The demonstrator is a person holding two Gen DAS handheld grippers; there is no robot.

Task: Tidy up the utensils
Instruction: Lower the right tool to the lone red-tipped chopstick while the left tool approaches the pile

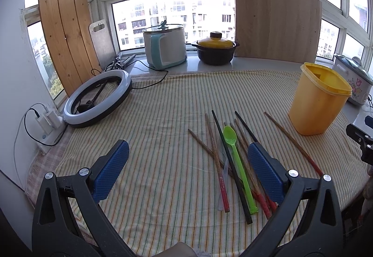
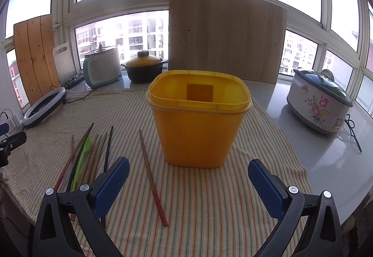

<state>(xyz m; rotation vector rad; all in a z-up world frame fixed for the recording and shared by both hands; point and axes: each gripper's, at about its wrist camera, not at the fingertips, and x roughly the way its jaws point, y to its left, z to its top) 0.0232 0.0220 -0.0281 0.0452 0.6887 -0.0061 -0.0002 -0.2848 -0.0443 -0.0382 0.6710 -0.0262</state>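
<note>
Several wooden and black chopsticks [image 1: 215,154] lie in a loose pile with a green plastic spoon [image 1: 235,152] on the striped cloth. One chopstick [image 1: 292,142] lies apart, nearer the yellow plastic container [image 1: 317,101]. My left gripper [image 1: 187,163] hovers open above the cloth, the pile just inside its right finger. My right gripper [image 2: 187,183] is open in front of the empty yellow container [image 2: 198,121]. The single chopstick [image 2: 152,177] lies between its fingers, and the pile with the green spoon [image 2: 81,159] is to its left.
A ring light [image 1: 98,98] and power strip [image 1: 47,124] sit at the cloth's left edge. On the sill stand a white cooker [image 1: 165,47], a yellow-lidded pot [image 1: 215,50] and leaning boards [image 1: 276,17]. A floral cooker [image 2: 320,103] stands right of the container.
</note>
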